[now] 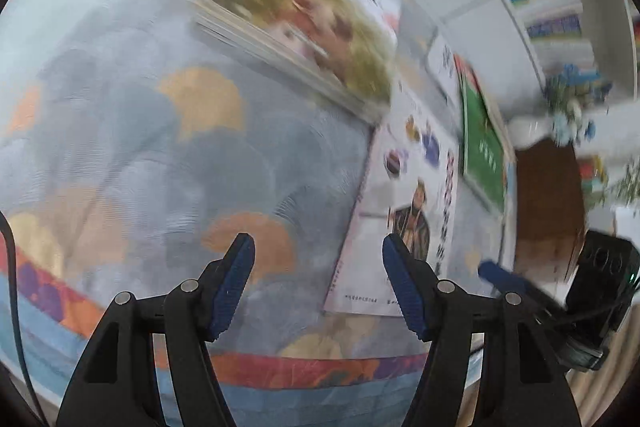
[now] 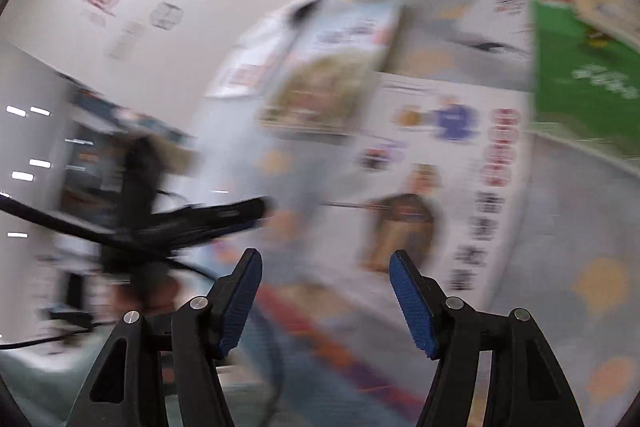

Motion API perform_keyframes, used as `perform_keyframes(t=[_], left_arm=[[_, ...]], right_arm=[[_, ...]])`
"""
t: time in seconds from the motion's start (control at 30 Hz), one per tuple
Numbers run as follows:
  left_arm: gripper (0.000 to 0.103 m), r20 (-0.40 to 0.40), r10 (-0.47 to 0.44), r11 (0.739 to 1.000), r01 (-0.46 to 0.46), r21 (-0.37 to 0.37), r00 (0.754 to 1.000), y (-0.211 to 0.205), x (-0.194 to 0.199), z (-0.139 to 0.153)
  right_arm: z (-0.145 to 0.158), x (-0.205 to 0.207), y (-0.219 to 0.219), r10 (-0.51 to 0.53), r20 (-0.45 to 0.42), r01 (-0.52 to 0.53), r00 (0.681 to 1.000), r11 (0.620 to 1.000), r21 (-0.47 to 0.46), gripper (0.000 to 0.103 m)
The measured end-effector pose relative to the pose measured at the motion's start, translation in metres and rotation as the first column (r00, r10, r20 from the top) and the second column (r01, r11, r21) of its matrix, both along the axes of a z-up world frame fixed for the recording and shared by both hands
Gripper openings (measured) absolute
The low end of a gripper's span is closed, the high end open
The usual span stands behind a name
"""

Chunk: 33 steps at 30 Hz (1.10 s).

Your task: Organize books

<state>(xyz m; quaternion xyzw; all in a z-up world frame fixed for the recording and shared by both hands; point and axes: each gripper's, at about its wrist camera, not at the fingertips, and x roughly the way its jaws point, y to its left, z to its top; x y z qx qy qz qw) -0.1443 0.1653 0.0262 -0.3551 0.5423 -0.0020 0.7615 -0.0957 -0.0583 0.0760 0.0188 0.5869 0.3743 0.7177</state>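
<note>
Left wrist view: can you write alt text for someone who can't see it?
An open, empty gripper hovers over a patterned tablecloth strewn with books: a stack of books, a white book and a green book, all blurred.

Green book cut off, stacked books motion-blurred.

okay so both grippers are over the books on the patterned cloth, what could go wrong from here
1. Both views are smeared; aiming the empty left gripper at the white picture book could miss its thin edge.
2. The empty right gripper is close beside the left; they might collide.
3. The stack of thin books overlaps that white book, so pulling it may drag the stack across the patterned cloth.
</note>
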Motion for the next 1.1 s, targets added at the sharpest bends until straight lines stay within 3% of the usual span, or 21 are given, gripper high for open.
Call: perform_keyframes(t=[0.03, 0.07, 0.17, 0.23, 0.33, 0.43, 0.5, 0.57, 0.67, 0.73, 0.77, 0.83, 0.93, 1.03, 1.1], left_arm=[[0.061, 0.003, -0.035, 0.999, 0.035, 0.012, 0.999, -0.003, 0.005, -0.002], [0.055, 0.003, -0.060, 0.998, 0.059, 0.026, 0.998, -0.008, 0.010, -0.004], [0.016, -0.014, -0.158, 0.982, 0.158, 0.104, 0.987, -0.030, 0.027, -0.009], [0.016, -0.026, -0.191, 0.968, 0.193, 0.163, 0.981, -0.041, 0.029, -0.009], [0.019, -0.025, -0.203, 0.973, 0.205, 0.106, 0.979, -0.040, 0.034, -0.012], [0.020, -0.020, -0.195, 0.978, 0.196, 0.064, 0.981, -0.037, 0.037, -0.018], [0.029, -0.009, -0.192, 0.981, 0.192, 0.021, 0.981, -0.035, 0.038, -0.018], [0.031, -0.003, -0.186, 0.982, 0.186, -0.017, 0.983, -0.031, 0.035, -0.016], [0.031, 0.039, -0.164, 0.977, 0.168, -0.134, 0.986, -0.024, 0.031, -0.011], [0.031, 0.097, -0.142, 0.949, 0.164, -0.270, 0.985, -0.017, 0.026, 0.001], [0.031, 0.119, -0.143, 0.940, 0.172, -0.296, 0.983, -0.018, 0.026, 0.007], [0.031, 0.162, -0.179, 0.940, 0.218, -0.263, 0.970, -0.029, 0.030, 0.023], [0.031, 0.131, -0.210, 0.960, 0.230, -0.160, 0.969, -0.045, 0.038, 0.019], [0.016, 0.068, -0.244, 0.964, 0.250, -0.092, 0.967, -0.058, 0.043, 0.002], [0.012, 0.056, -0.258, 0.963, 0.262, -0.069, 0.964, -0.067, 0.044, -0.005]], right_arm=[[-0.005, -0.002, 0.001, -0.026, 0.026, 0.027, 0.999, 0.998, -0.063, 0.050], [-0.010, -0.001, 0.000, -0.055, 0.051, 0.061, 0.997, 0.991, -0.118, 0.047], [-0.023, 0.009, -0.019, -0.143, 0.123, 0.168, 0.982, 0.961, -0.220, 0.047], [-0.033, 0.017, -0.034, -0.189, 0.114, 0.212, 0.975, 0.945, -0.251, 0.047], [-0.046, 0.018, -0.046, -0.235, 0.111, 0.258, 0.966, 0.920, -0.294, 0.046], [-0.054, 0.015, -0.056, -0.262, 0.058, 0.268, 0.963, 0.932, -0.245, 0.045], [-0.053, 0.013, -0.061, -0.262, 0.023, 0.263, 0.965, 0.950, -0.169, 0.045], [-0.056, 0.015, -0.068, -0.281, 0.001, 0.278, 0.960, 0.949, -0.147, 0.045], [-0.058, 0.019, -0.086, -0.322, -0.064, 0.317, 0.945, 0.945, -0.078, 0.045], [-0.060, 0.024, -0.101, -0.352, -0.130, 0.352, 0.927, 0.936, -0.024, 0.045], [-0.062, 0.025, -0.107, -0.362, -0.161, 0.366, 0.918, 0.930, 0.000, 0.045], [-0.064, 0.026, -0.112, -0.366, -0.183, 0.375, 0.913, 0.927, 0.016, 0.045], [-0.061, 0.024, -0.111, -0.355, -0.164, 0.361, 0.920, 0.933, 0.003, 0.045], [-0.059, 0.021, -0.112, -0.347, -0.147, 0.350, 0.926, 0.937, -0.006, 0.045], [-0.060, 0.021, -0.111, -0.347, -0.149, 0.351, 0.926, 0.936, 0.000, 0.045]])
